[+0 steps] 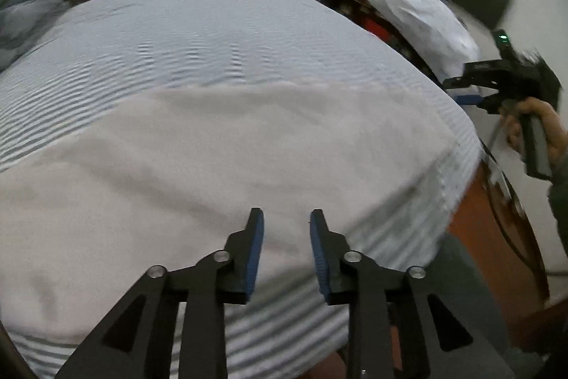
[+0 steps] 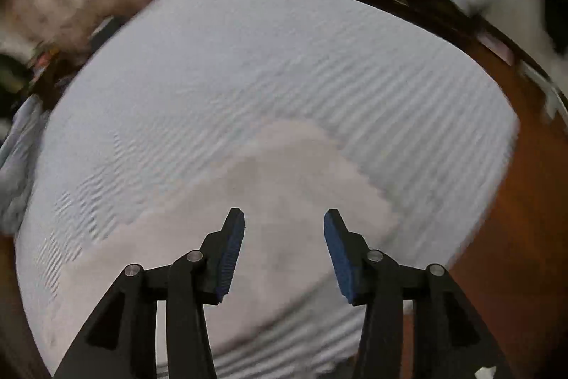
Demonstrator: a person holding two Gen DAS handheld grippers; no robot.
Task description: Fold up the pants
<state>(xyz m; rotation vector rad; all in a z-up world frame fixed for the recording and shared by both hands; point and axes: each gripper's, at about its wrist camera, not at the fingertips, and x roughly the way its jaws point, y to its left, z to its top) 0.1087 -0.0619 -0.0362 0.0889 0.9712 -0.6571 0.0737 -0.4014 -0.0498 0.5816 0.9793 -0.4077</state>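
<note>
On the striped bed (image 1: 220,34) in front of me the pale pants (image 1: 198,158) lie spread flat, reaching close to the near edge. Both views are motion-blurred, so seams and hems are hard to pick out. To fold well, I judge I should take two matching corners along one edge, pinching only the pants and not the sheet, then lift and carry them evenly. My left hand-held gripper (image 1: 287,219) hovers over the cloth, fingers apart and empty. My right hand-held gripper (image 2: 284,219) is likewise spread wide above the pants, gripping nothing.
</note>
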